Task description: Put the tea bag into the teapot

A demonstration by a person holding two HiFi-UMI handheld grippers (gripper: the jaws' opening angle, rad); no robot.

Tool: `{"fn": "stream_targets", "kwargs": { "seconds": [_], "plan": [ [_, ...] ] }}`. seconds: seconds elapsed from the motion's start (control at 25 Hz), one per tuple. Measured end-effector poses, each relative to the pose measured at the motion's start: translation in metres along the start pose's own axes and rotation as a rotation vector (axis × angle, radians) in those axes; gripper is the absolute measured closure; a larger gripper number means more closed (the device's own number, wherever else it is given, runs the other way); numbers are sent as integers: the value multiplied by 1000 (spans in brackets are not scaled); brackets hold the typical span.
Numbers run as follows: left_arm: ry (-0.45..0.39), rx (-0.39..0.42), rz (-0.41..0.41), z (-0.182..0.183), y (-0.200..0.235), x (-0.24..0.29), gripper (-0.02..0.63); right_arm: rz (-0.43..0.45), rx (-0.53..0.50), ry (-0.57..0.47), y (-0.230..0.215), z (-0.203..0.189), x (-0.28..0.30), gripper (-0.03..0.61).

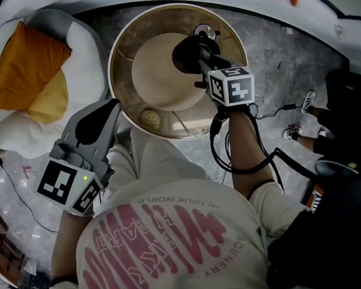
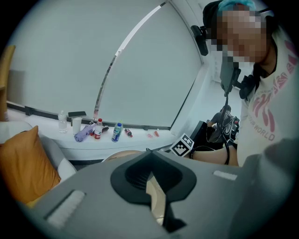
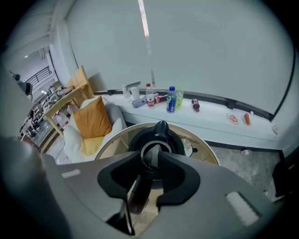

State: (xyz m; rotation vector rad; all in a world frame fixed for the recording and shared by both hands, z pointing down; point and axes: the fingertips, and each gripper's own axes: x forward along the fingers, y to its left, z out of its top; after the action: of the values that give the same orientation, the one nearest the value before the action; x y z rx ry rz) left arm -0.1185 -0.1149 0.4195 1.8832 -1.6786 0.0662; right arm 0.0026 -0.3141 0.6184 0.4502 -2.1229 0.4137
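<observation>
The black teapot (image 1: 183, 56) stands on the round table (image 1: 120, 48), towards its far side. My right gripper (image 1: 198, 49) hangs right over it, pointing steeply down. In the right gripper view the teapot (image 3: 161, 134) shows its open mouth, and the grey tea bag (image 3: 150, 157) sits in that mouth between the jaws of the right gripper (image 3: 150, 164), which stand apart and do not press on it. My left gripper (image 1: 103, 111) is held off the table's left edge; its jaws meet at the tip of the left gripper (image 2: 150, 175) with nothing between them.
A small yellowish round thing (image 1: 150, 118) lies at the table's near edge, and a cup (image 3: 187, 146) stands beside the teapot. An orange cushion (image 1: 24, 67) rests on a white seat at the left. Bottles (image 3: 171, 100) line the window ledge. Another person's legs (image 1: 350, 124) are at the right.
</observation>
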Motion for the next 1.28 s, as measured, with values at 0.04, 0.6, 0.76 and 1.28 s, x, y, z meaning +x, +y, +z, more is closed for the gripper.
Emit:
{"fn": "stream_targets", "kwargs": {
  "seconds": [0.04, 0.6, 0.76, 1.28],
  "plan": [
    [-1, 0, 0, 0, 1, 0, 598, -6, -1, -4, 0, 1, 0, 463],
    [-2, 9, -1, 3, -5, -6, 598, -17, 0, -37, 0, 11, -10, 462],
    [-5, 18, -6, 5, -3, -10, 598, -17, 6, -39, 2, 12, -12, 462],
    [-47, 50, -4, 23, -20, -16, 598, -8, -1, -74, 6, 23, -33, 563]
  ]
}}
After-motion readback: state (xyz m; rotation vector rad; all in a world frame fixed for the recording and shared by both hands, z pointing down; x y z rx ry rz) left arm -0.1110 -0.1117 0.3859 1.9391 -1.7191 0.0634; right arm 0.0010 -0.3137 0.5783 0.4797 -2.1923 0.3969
